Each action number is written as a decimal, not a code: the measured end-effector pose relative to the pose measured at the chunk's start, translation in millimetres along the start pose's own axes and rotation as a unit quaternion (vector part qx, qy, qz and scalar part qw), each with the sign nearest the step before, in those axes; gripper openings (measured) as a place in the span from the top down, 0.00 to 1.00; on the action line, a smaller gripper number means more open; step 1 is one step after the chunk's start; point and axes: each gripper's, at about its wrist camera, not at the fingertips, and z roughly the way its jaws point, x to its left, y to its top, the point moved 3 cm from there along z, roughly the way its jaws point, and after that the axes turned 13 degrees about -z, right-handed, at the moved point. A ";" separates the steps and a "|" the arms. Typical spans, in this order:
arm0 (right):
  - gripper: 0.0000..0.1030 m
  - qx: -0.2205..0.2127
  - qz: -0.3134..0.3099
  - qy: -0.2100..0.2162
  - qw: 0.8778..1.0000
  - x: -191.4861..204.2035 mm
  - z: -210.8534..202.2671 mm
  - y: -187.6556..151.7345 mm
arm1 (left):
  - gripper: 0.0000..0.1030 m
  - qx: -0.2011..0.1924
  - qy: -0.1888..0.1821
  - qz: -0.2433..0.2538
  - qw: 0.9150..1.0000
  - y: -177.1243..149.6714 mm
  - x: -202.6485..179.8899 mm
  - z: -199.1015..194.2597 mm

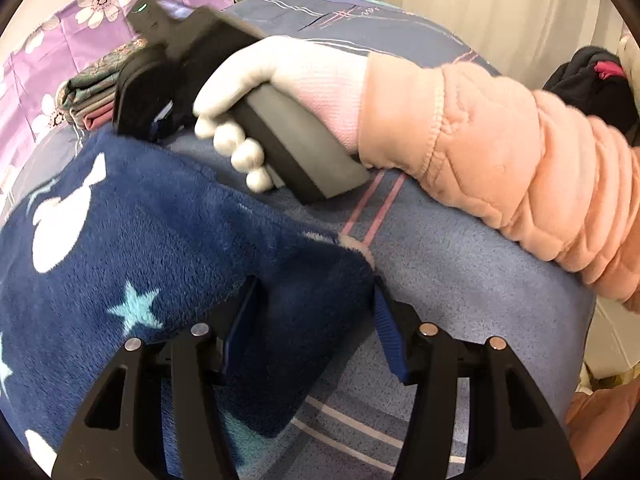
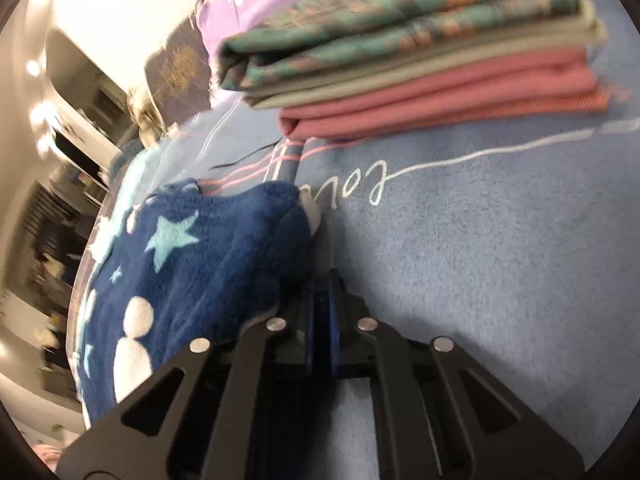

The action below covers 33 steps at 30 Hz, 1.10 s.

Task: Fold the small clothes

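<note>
A navy fleece garment (image 1: 140, 248) with white shapes and pale stars lies on the blue bedsheet (image 1: 460, 280). My left gripper (image 1: 315, 284) stands open over its near corner. One fingertip rests on the fleece and the other at its edge, and the cloth lies flat between them. My right gripper (image 1: 132, 130), held by a white-gloved hand (image 1: 280, 76), meets the garment's far edge. In the right wrist view the right gripper (image 2: 322, 276) has its blue pads pressed together. The fleece (image 2: 192, 264) runs into them from the left, and its white-trimmed corner (image 2: 316, 216) lies just ahead.
A stack of folded clothes (image 2: 420, 52), patterned green over grey and pink, sits on the sheet beyond the garment (image 1: 90, 100). A purple floral cover (image 1: 60, 20) lies behind it. A peach quilted sleeve (image 1: 500, 160) crosses the right side. Dark clothes (image 1: 592, 80) are piled far right.
</note>
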 end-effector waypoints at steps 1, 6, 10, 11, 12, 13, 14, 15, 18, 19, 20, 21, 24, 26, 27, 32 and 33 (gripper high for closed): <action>0.95 -0.002 0.003 -0.003 1.000 0.6 -5.7 0.1 | 0.46 -0.001 -0.005 -0.004 1.000 -1.2 2.6 -1.2; 0.87 -0.027 -0.009 -0.048 0.998 14.2 -59.9 -9.8 | 0.46 -0.010 -0.016 -0.015 1.000 -4.3 7.3 -8.0; 0.80 -0.042 -0.030 0.031 0.998 48.8 -113.8 -50.8 | 0.46 -0.020 -0.038 -0.033 0.999 -4.6 8.3 -22.1; 0.79 -0.037 -0.046 0.027 0.998 58.9 -123.1 -65.4 | 0.46 -0.025 -0.054 -0.041 0.997 -5.7 9.5 -29.0; 0.77 -0.032 -0.056 0.027 0.998 66.6 -128.8 -77.1 | 0.46 -0.031 -0.072 -0.052 0.996 -8.3 12.7 -38.9; 0.76 -0.024 -0.067 0.031 0.997 76.0 -134.2 -95.5 | 0.46 -0.037 -0.079 -0.061 0.994 -11.5 16.4 -47.0; 0.77 -0.016 -0.068 0.037 0.997 85.0 -132.2 -107.7 | 0.46 -0.041 -0.079 -0.067 0.994 -15.3 20.6 -54.0; 0.76 -0.004 -0.066 0.045 0.997 89.3 -132.1 -123.7 | 0.46 -0.046 -0.070 -0.075 0.994 -22.2 26.9 -62.0; 0.72 0.046 -0.082 0.003 0.996 94.7 -116.7 -158.3 | 0.45 -0.054 -0.028 -0.099 0.993 -39.6 48.4 -79.9; 0.72 0.045 -0.085 -0.012 0.995 93.3 -109.6 -167.5 | 0.45 -0.055 -0.014 -0.115 0.992 -47.6 58.5 -84.0; 0.72 0.035 -0.076 -0.012 0.996 92.6 -109.6 -169.7 | 0.45 -0.056 -0.005 -0.135 0.989 -53.9 69.4 -89.5; 0.73 0.033 -0.063 -0.010 0.997 92.0 -111.4 -168.1 | 0.46 -0.062 0.000 -0.163 0.985 -63.3 87.6 -97.3; 0.68 0.029 -0.050 -0.042 0.997 97.4 -120.2 -157.7 | 0.46 -0.101 0.003 -0.212 0.972 -87.0 114.5 -132.3; 0.65 0.019 -0.084 -0.101 0.991 111.0 -129.9 -148.6 | 0.44 -0.132 0.034 -0.229 0.964 -101.8 130.7 -161.3; 0.61 0.014 -0.094 -0.119 0.988 116.8 -131.7 -145.9 | 0.44 -0.144 0.050 -0.236 0.960 -109.4 135.7 -173.8; 0.58 -0.018 -0.141 -0.153 0.978 154.0 -139.5 -125.1 | 0.43 -0.195 0.097 -0.310 0.925 -143.0 179.2 -221.1; 0.56 -0.021 -0.148 -0.151 0.977 161.8 -135.5 -122.2 | 0.43 -0.200 0.109 -0.330 0.916 -152.5 192.1 -227.4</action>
